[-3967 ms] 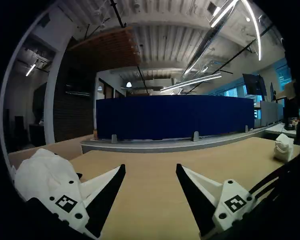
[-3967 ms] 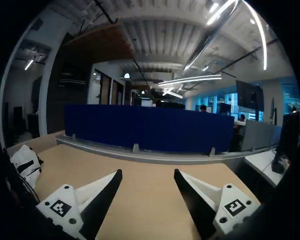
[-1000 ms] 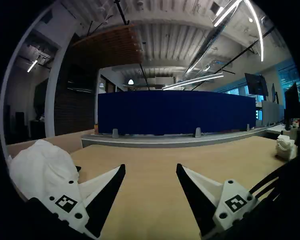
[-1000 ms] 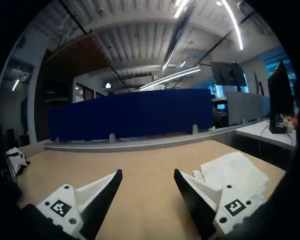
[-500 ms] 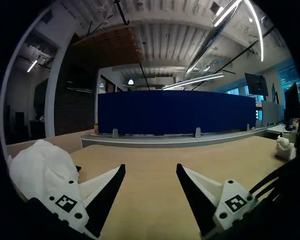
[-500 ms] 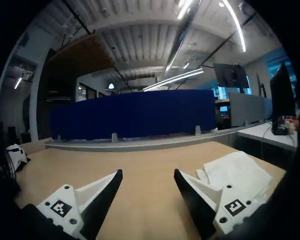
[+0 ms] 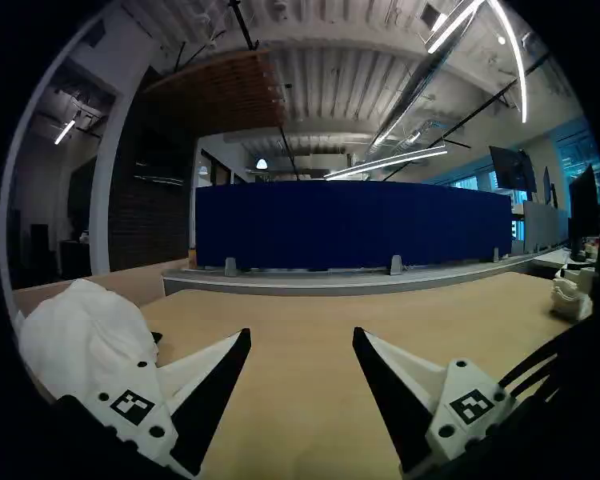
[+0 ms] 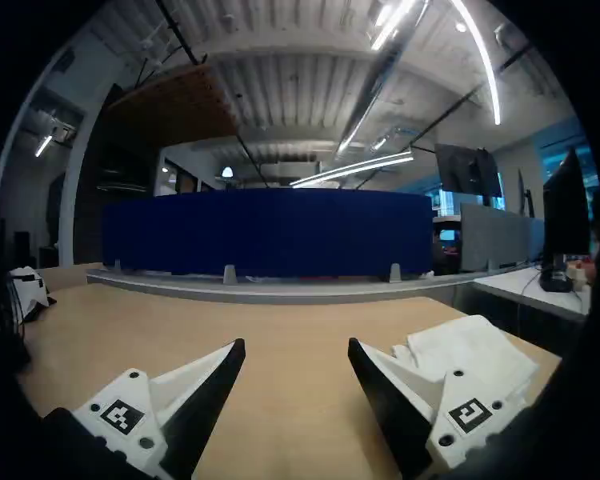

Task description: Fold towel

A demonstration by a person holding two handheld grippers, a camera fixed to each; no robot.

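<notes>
A crumpled white towel (image 7: 84, 344) lies on the wooden table (image 7: 300, 320), just left of my left gripper (image 7: 300, 364). That gripper is open and holds nothing. In the right gripper view, a flat folded stack of white cloth (image 8: 472, 348) rests near the table's right corner, behind the right fingertip (image 8: 372, 368). My right gripper (image 8: 296, 368) hovers low over the table, open with nothing between its fingers. Each gripper appears as a small white shape at the edge of the other's view: the right gripper (image 7: 570, 292) and the left gripper (image 8: 26, 292).
A long blue partition (image 7: 348, 224) on a grey rail closes off the far side of the table. To the right stands another desk with a monitor (image 8: 560, 240). Bare tabletop (image 8: 284, 328) stretches ahead of both grippers.
Since four seconds ago the right gripper has swung to the right, bringing the folded white stack into its view, and it has tilted slightly in the last second. The left gripper has barely moved.
</notes>
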